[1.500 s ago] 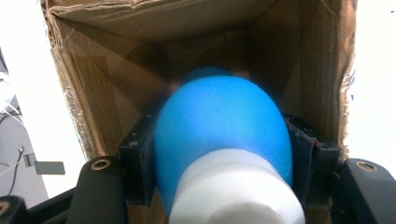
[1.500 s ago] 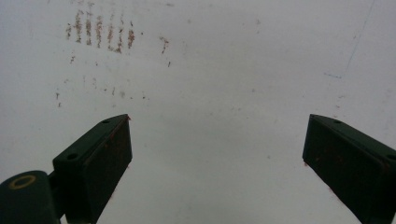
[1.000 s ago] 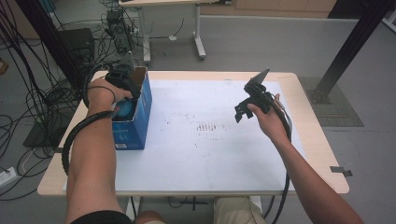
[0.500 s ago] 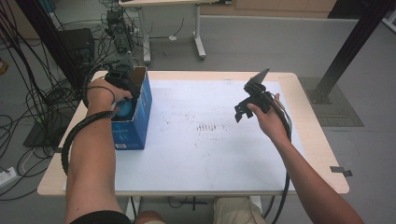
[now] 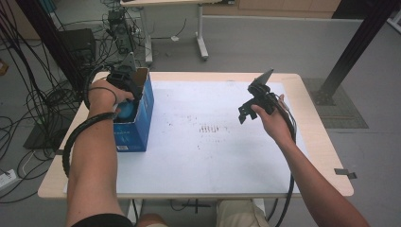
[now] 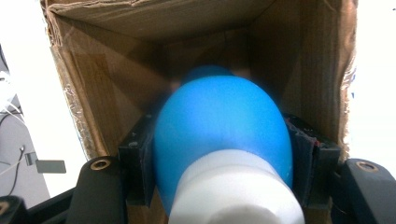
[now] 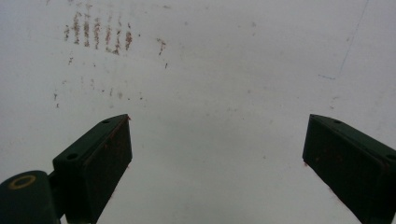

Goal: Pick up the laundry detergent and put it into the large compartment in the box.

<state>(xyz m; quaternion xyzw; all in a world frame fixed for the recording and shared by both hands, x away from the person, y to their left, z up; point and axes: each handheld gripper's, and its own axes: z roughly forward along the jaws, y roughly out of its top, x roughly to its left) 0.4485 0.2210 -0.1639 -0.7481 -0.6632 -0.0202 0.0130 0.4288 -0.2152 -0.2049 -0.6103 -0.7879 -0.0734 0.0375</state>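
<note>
An open-topped blue cardboard box (image 5: 135,125) with plain brown inner walls stands on the left part of a pale wooden table (image 5: 312,137) covered by a white sheet (image 5: 213,156). Everything below is placed relative to that box.

The left gripper (image 5: 126,90) reaches down into the box's open top, and its black jaws are clamped on a smooth, rounded blue object with a white cylindrical end (image 6: 219,140). In the left gripper view the blue body sits squarely between the two pads, with the white end pointing back toward the camera and the rounded blue end pointing deeper into the box, so its long axis appears to run along the jaws. The object is inside the box, between the brown walls (whether it rests on the floor of the box cannot be told). The way out is straight up through the open top, and the left hand is the one already there.

The left forearm runs up along the box's near side, with the wrist bent over the rim.

The right gripper (image 5: 253,101) hangs in the air well to the right of the box, above the white sheet. Its jaws stand wide apart with nothing between them, over faint reddish-brown smudges (image 7: 98,35) on the sheet.
</note>
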